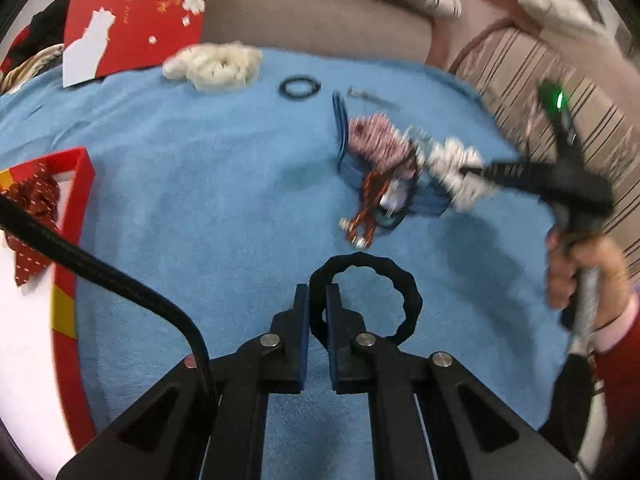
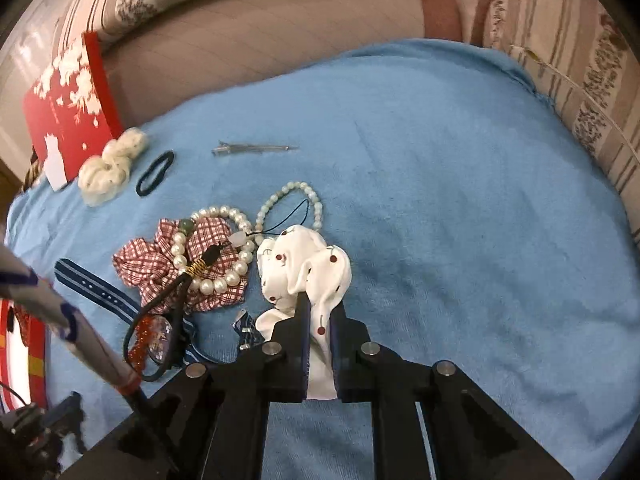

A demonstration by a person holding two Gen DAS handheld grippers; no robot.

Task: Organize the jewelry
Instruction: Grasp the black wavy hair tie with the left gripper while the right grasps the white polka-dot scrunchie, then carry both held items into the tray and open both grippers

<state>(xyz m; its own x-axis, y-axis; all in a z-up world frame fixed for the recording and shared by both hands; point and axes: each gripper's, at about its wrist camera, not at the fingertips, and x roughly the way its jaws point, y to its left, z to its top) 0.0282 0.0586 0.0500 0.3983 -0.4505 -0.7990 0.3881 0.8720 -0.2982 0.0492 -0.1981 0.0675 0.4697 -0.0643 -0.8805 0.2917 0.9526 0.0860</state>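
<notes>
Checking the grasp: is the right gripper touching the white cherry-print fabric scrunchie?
Touching. Right wrist view: right gripper pads pinch the white cherry-print scrunchie.

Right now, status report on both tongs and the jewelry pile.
Left tongs shut on black scrunchie. Right tongs shut on white cherry scrunchie. Pearl bracelet tangled on plaid scrunchie alongside.

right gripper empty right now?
No: in the right wrist view the right gripper is shut on the white cherry-print scrunchie, whose fabric is pinched between its fingers over the blue towel.
</notes>
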